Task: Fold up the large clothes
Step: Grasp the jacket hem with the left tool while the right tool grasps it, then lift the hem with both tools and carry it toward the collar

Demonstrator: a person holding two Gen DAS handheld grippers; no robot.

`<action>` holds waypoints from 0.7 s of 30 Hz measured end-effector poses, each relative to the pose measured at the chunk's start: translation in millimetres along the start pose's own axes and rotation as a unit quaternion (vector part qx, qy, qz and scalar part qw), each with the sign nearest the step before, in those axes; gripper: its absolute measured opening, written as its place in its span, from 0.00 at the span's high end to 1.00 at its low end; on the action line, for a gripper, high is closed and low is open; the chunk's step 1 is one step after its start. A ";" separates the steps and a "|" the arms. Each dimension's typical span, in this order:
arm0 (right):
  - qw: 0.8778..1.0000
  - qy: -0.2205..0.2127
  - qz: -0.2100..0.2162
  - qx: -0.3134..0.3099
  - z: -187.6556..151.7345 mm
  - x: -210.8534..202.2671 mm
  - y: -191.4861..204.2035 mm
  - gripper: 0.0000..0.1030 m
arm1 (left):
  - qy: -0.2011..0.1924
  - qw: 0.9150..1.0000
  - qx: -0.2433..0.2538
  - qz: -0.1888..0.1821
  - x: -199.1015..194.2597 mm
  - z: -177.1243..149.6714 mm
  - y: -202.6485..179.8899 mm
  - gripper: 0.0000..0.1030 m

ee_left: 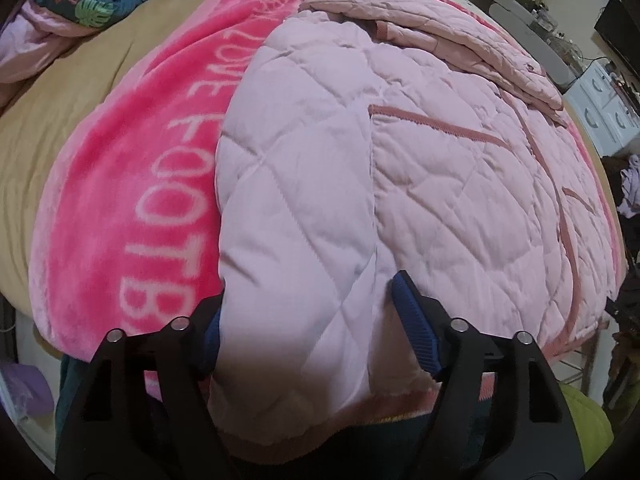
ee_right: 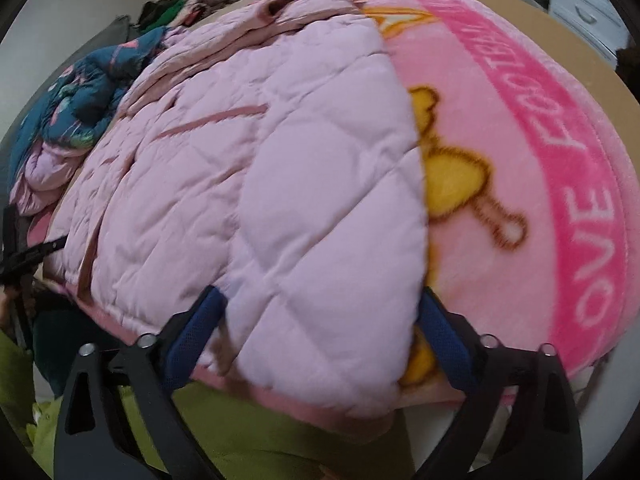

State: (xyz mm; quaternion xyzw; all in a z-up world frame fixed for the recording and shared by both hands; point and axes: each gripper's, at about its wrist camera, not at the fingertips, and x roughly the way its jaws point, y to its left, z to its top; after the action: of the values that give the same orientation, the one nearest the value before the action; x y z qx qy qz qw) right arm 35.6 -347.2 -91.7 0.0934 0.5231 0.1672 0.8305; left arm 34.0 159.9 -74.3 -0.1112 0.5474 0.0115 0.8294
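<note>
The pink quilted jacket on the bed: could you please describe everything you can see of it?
The pink quilted jacket is pale pink, puffy and diamond-stitched, with darker pink trim at its slanted pocket openings and edges. It lies flat on the pink blanket, sides folded inward, a sleeve across the far end. Its near hem sits between the open fingers of the left tongs and the right tongs.

The near hem of the pink jacket (ee_left: 312, 184) goes out of focus between the fingers of the left claw (ee_left: 308, 320), and its left pad (ee_left: 214, 332) is mostly hidden behind the cloth. The blanket (ee_left: 132, 184) carries white letters, but the jacket covers part of the word. On the shelf (ee_left: 516, 4) the small things are too small to name. In the right view the jacket (ee_right: 260, 184) hides most of the yellow drawing on the blanket (ee_right: 500, 152), and the hem between the right claw (ee_right: 320, 328) fingers is blurred.
</note>
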 end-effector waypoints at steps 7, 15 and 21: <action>0.996 -0.037 0.069 -0.038 12.1 -28.6 14.2 0.70 | 0.027 0.999 -0.025 -0.013 5.3 -2.6 9.0 0.24; 0.981 -0.118 0.144 -0.053 51.8 -70.2 21.9 0.77 | 0.025 0.999 -0.010 -0.031 4.8 0.6 3.7 0.51; 0.975 -0.149 0.152 -0.062 71.9 -80.6 26.7 0.78 | -0.018 0.999 -0.010 -0.048 -16.2 0.7 -0.3 0.85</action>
State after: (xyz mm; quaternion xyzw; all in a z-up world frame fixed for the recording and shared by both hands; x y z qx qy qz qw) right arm 63.5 -351.2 16.0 0.1440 0.3616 0.3078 0.8682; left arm 28.2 161.3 -59.2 -0.1453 0.5259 -0.0214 0.8377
